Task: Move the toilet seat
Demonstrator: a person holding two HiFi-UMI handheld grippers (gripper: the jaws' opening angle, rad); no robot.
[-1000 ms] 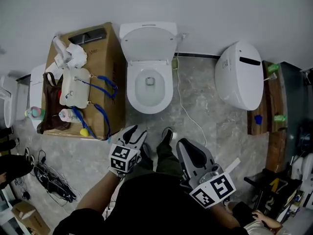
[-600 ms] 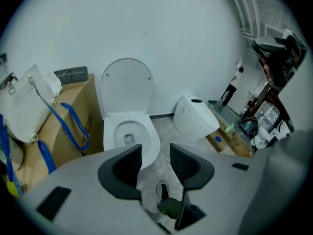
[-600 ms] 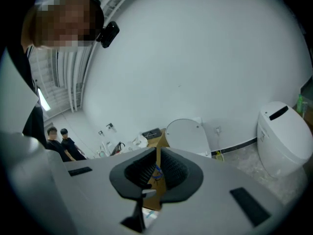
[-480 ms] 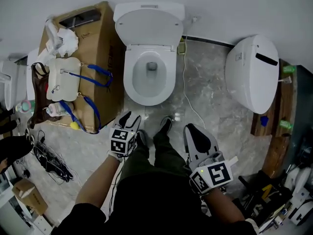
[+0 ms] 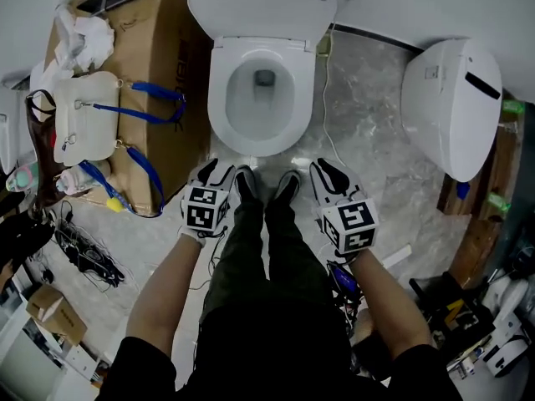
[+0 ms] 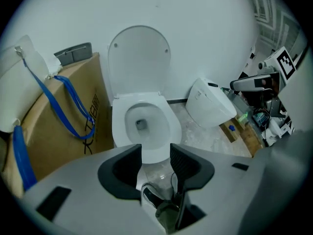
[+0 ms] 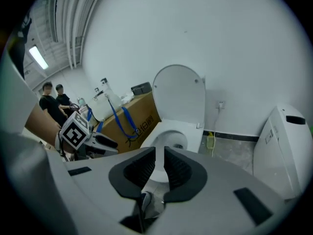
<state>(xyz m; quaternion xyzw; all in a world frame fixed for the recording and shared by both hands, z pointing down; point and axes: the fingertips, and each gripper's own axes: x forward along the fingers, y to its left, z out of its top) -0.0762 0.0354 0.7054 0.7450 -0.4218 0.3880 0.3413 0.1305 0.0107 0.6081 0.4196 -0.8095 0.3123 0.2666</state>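
The white toilet stands ahead of me with its lid [image 5: 261,7] raised against the wall and the seat ring [image 5: 219,98] lying flat on the bowl. In the head view my left gripper [image 5: 211,170] hovers just short of the bowl's front left, jaws open and empty. My right gripper [image 5: 326,169] hovers at the front right, shut on nothing. The left gripper view shows the lid [image 6: 139,58] and seat [image 6: 117,126] beyond the left gripper [image 6: 156,155]. Past the right gripper [image 7: 160,163], its own view takes in the lid [image 7: 179,94] and seat [image 7: 193,131]. Neither gripper touches the toilet.
A cardboard box [image 5: 171,57] stands left of the toilet, carrying a white bag [image 5: 84,115] with blue straps. A second white toilet unit [image 5: 456,98] lies on the floor at right, by wooden boards [image 5: 485,199]. A cord [image 5: 330,115] runs along the floor. My shoes [image 5: 266,186] stand between the grippers.
I have stepped closer to the toilet. Both grippers moved forward to the bowl's front; the right one came up from the lower right. The jaws kept their states.
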